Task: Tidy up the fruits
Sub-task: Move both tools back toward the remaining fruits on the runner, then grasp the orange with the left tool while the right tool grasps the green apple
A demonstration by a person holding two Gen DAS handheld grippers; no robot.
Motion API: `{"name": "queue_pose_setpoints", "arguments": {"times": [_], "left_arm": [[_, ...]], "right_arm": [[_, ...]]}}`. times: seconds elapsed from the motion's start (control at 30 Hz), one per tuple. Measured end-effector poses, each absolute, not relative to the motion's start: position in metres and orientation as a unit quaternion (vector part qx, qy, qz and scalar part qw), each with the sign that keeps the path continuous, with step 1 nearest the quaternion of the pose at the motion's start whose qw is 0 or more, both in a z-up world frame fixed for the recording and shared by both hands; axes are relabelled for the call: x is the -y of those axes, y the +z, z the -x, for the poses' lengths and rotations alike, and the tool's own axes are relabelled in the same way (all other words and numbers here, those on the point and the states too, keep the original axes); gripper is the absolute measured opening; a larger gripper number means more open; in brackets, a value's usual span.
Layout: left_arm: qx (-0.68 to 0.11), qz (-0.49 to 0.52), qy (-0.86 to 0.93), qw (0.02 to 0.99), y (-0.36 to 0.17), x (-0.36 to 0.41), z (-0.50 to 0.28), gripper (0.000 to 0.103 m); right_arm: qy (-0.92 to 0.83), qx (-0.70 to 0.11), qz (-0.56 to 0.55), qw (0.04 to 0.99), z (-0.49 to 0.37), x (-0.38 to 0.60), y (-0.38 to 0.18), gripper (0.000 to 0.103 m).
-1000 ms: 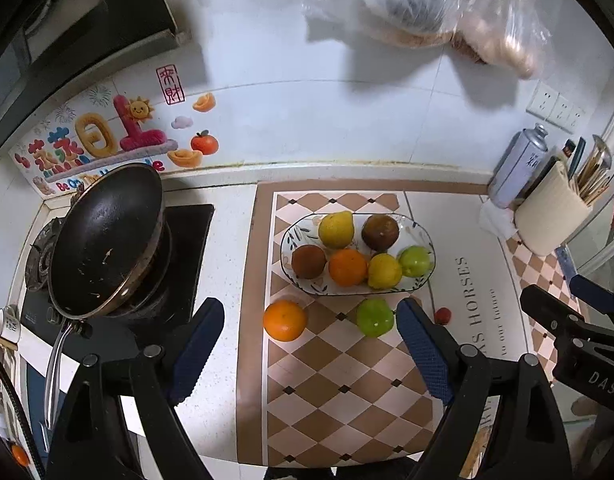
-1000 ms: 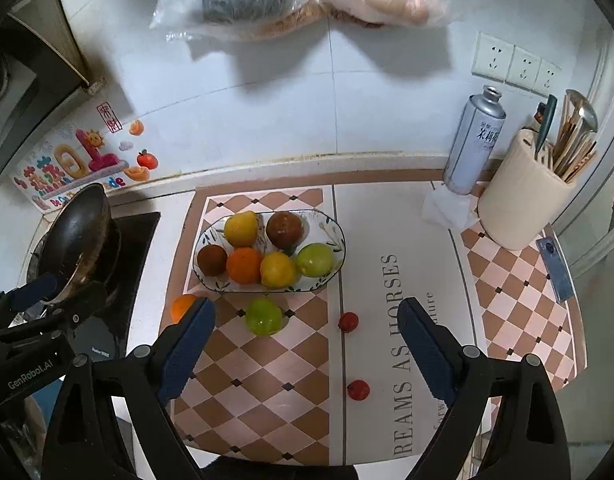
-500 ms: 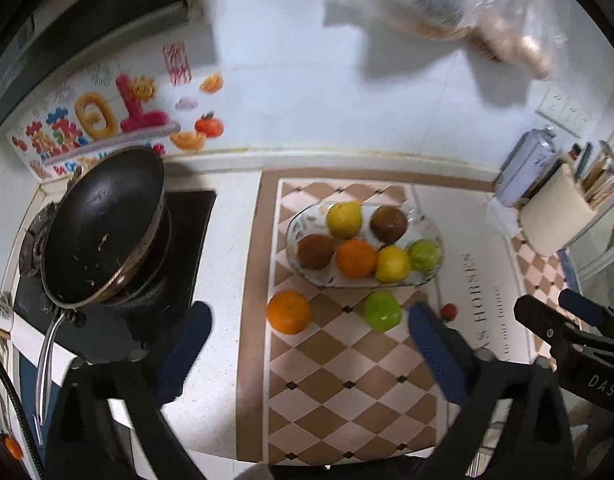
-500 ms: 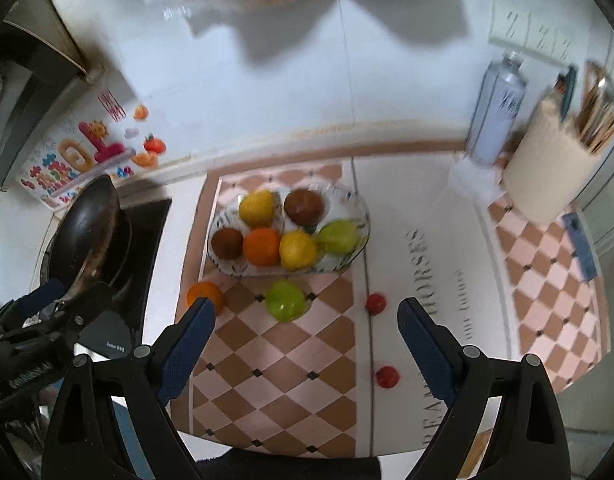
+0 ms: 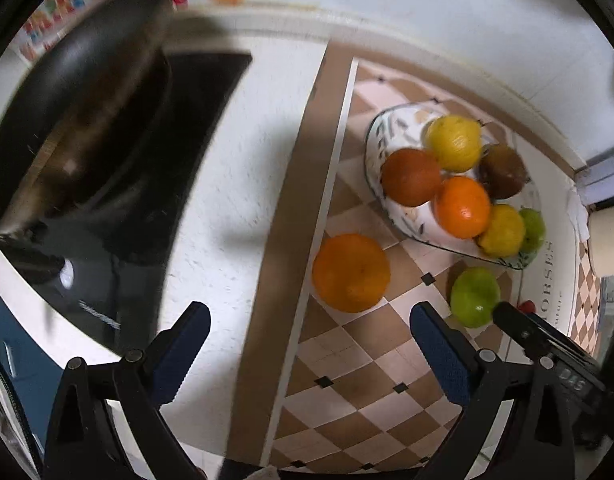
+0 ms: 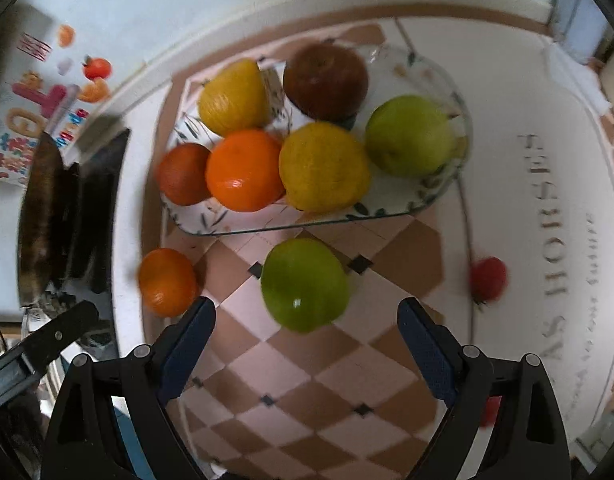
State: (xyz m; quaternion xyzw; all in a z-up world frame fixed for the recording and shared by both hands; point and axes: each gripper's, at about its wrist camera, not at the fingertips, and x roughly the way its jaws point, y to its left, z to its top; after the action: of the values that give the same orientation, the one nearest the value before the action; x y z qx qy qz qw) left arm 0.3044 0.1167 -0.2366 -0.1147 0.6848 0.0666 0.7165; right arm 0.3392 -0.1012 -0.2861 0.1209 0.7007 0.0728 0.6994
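A patterned glass plate holds several fruits: yellow, orange, brown and green. On the checked mat in front of it lie a loose orange and a loose green apple. A small red tomato lies to the right of the apple, a second one nearer the front. My left gripper is open and empty, just short of the orange. My right gripper is open and empty, just short of the green apple.
A black frying pan sits on the stove at the left. The tiled wall with stickers rises behind the plate. The right gripper's body shows at the right in the left wrist view.
Both grippers have dropped down and forward toward the counter. The left one closed in on the orange, the right one on the green apple. The fruits have not moved.
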Motion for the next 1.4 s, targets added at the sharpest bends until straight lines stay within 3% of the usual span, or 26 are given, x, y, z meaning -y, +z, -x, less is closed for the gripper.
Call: {"name": "queue_pose_setpoints", "arguments": {"times": [0.07,0.2,0.53,0.57,0.6,0.63,0.9,1.2,1.4], "left_arm": [[-0.695,0.119,0.063,0.706,-0.250,-0.114,-0.310,0.102],[-0.711,0.119,0.058,0.690,-0.270,-0.110,-0.319,0.102],[-0.734,0.066,0.027,0.676,-0.308,-0.081,-0.334,0.099],[-0.731,0.060,0.022,0.679,-0.310,-0.078,-0.334,0.087],[-0.729,0.057,0.018,0.681,-0.311,-0.075,-0.334,0.067],[-0.731,0.064,0.010,0.679,-0.313,-0.073,-0.333,0.064],[-0.707,0.059,0.012,0.705,-0.297,-0.063,-0.316,0.063],[-0.646,0.089,-0.033,0.757,-0.199,-0.075,-0.351,0.063],[-0.647,0.085,-0.043,0.757,-0.204,-0.076,-0.420,0.063]], "right_arm": [[0.076,-0.708,-0.111,0.694,-0.345,0.093,-0.301,0.088],[0.088,-0.721,-0.093,0.681,-0.345,0.085,-0.321,0.060],[0.085,-0.731,-0.095,0.671,-0.322,0.110,-0.318,0.060],[0.085,-0.730,-0.098,0.671,-0.321,0.112,-0.319,0.060],[0.087,-0.730,-0.101,0.670,-0.321,0.113,-0.319,0.060],[0.087,-0.730,-0.104,0.670,-0.321,0.114,-0.319,0.060],[0.101,-0.713,-0.117,0.684,-0.321,0.124,-0.297,0.060],[0.102,-0.646,-0.175,0.736,-0.387,0.166,-0.224,0.060],[0.060,-0.661,-0.164,0.730,-0.457,0.186,-0.255,0.060]]}}
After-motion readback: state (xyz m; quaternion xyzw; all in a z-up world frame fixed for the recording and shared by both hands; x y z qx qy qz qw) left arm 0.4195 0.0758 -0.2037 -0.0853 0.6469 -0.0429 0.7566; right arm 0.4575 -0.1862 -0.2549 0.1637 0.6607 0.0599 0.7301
